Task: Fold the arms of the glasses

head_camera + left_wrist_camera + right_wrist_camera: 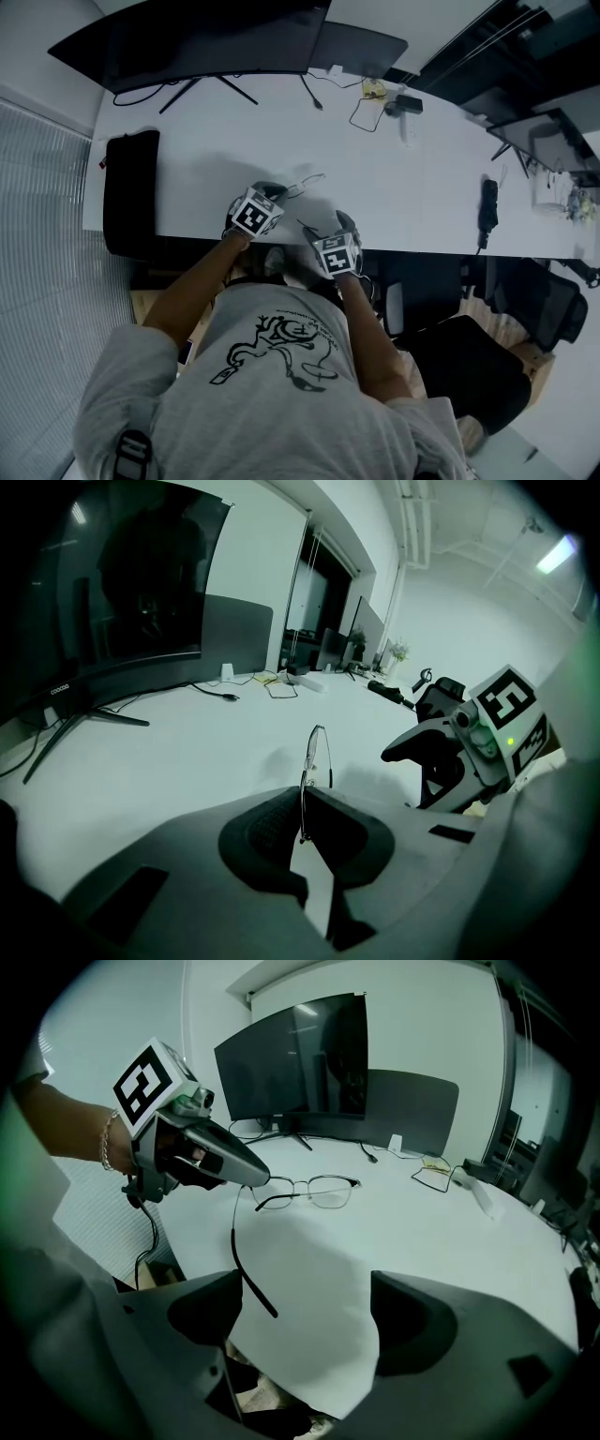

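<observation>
Setting: We see a person at a white desk [422, 187], a gripper in each hand, both close to the near edge.
Left gripper [274, 192]: Its jaws are pressed together on the thin metal frame of the glasses [317, 754]. In its own view [304, 819] the frame stands edge-on, rising out of the pads toward 12 o'clock.
Glasses: From the right gripper view the glasses [314, 1190] sit at 12 o'clock, lenses facing us, pinched at their left end by the left gripper [255, 1177]. We cannot tell whether the lenses touch the desk.
Arm: One arm [239, 1260] is unfolded. It hangs from the pinched end toward 5 o'clock, and its dark tip ends near the right gripper's left jaw, apart from it.
Right gripper [300, 1326]: Its jaws are spread wide, and only the arm's tip reaches into the gap. In the head view it [345, 223] lies at 4 o'clock from the left gripper.
Monitor [206, 42]: It is dark and curved, at the desk's far edge, at 11 o'clock from the grippers.
Black pad [131, 187]: It lies on the desk at 9 o'clock, well apart from the glasses.
</observation>
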Available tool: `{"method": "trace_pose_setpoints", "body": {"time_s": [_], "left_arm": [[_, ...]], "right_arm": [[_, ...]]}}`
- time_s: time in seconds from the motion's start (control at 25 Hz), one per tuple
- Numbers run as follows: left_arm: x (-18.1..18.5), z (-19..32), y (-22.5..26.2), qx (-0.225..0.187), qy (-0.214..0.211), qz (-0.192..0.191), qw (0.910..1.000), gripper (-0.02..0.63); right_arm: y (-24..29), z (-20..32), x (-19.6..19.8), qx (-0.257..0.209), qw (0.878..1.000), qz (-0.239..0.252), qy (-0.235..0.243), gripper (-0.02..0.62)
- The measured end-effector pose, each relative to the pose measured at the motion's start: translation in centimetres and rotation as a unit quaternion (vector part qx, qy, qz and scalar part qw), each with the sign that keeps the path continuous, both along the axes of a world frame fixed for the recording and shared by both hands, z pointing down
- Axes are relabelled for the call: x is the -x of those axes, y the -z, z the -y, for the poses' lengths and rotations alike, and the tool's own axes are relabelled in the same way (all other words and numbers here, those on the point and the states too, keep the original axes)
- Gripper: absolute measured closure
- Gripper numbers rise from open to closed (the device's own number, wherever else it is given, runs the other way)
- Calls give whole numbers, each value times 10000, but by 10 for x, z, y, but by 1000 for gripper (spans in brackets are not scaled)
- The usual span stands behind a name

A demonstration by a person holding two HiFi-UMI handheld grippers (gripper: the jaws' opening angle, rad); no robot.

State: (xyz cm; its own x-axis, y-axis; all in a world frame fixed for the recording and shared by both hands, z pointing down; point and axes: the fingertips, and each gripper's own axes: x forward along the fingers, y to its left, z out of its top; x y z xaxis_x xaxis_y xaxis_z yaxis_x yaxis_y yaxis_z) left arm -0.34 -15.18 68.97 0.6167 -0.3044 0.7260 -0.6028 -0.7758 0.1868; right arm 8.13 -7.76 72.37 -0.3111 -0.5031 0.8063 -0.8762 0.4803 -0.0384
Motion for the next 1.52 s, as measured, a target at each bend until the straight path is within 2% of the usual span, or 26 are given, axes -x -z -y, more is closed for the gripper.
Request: {"method": "trace_pose_setpoints", "body": {"time_s": [1.24, 1.52], "left_arm": [[-15, -39, 6, -38, -828, -81, 9965, 574], [-14, -47, 7, -76, -1040, 11, 9945, 574]], "right_arm": [[2, 16, -21, -30, 9999, -62, -133, 167], [2, 18, -24, -34, 9999, -100, -116, 169]]}}
